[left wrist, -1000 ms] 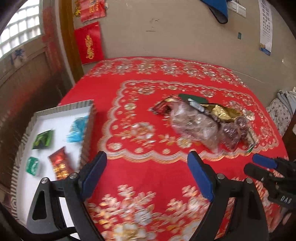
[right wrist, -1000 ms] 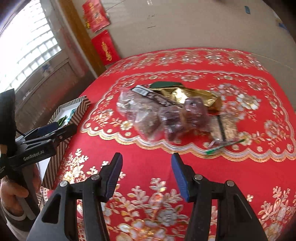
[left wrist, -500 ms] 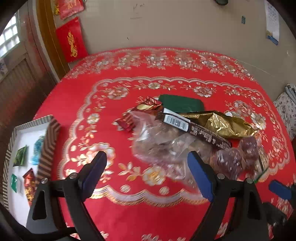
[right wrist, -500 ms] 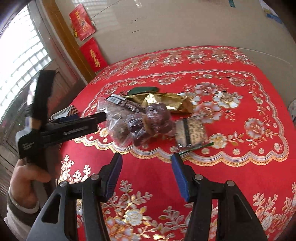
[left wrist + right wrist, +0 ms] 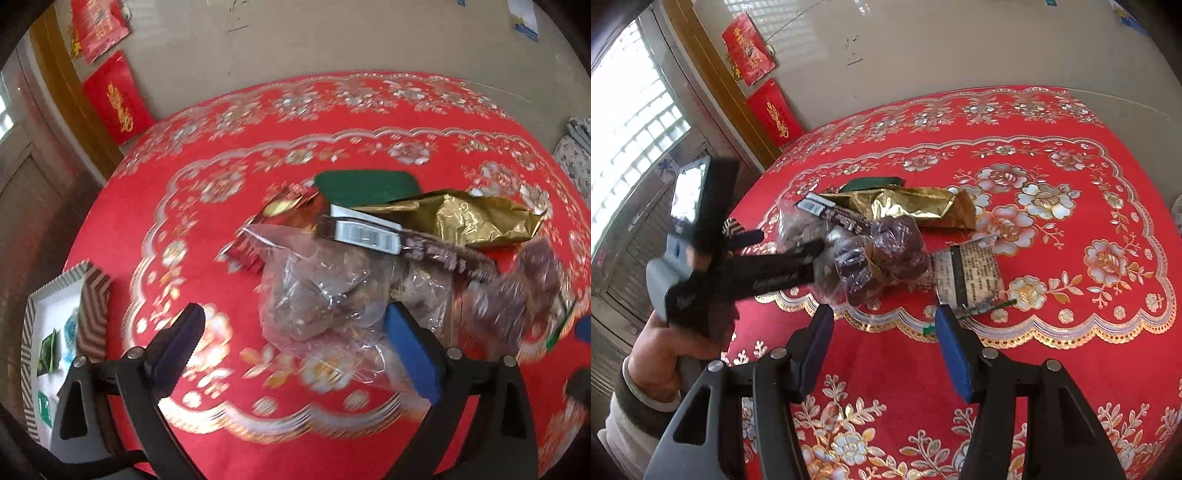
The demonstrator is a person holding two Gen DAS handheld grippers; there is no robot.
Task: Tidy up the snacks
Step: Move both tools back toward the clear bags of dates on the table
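Left gripper (image 5: 295, 347) is hovering with jaws spread wide, empty, just short of the clear plastic bag of snacks (image 5: 317, 291). Right gripper (image 5: 884, 328) is likewise gaping, holding nothing. Snack pile is sitting mid-tablecloth (image 5: 1071, 332): gold foil pouch (image 5: 476, 218), green packet (image 5: 365, 186) behind. Striped tray (image 5: 33, 332) is lying far left.

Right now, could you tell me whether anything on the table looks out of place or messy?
Yes: the snacks sit in a jumbled heap mid-table, not in the tray. A clear bag overlaps a dark bar, a gold pouch and a green pack. Nothing looks spilled or torn.
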